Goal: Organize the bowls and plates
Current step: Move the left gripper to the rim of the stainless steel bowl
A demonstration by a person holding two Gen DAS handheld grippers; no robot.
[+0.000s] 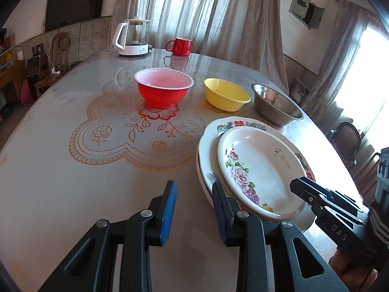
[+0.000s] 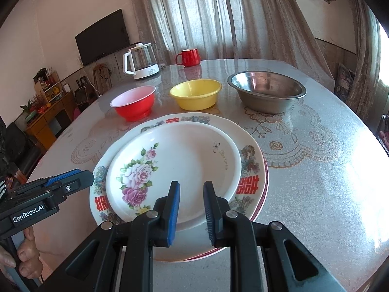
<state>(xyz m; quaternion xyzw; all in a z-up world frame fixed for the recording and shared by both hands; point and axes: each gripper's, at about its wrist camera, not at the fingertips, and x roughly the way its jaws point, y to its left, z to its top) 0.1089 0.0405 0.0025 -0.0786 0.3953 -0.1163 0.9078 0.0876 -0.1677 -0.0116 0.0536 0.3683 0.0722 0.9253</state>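
Observation:
A stack of plates sits near the table's front edge: a small rose-pattern plate on a larger plate with red characters, with a further red-rimmed plate underneath. Behind stand a red bowl, a yellow bowl and a steel bowl. My right gripper is open and empty over the near rim of the stack; it also shows in the left wrist view. My left gripper is open and empty just left of the stack; it also shows in the right wrist view.
A glass kettle on a white base and a red mug stand at the far edge of the table. Curtains hang behind. A chair stands to the right.

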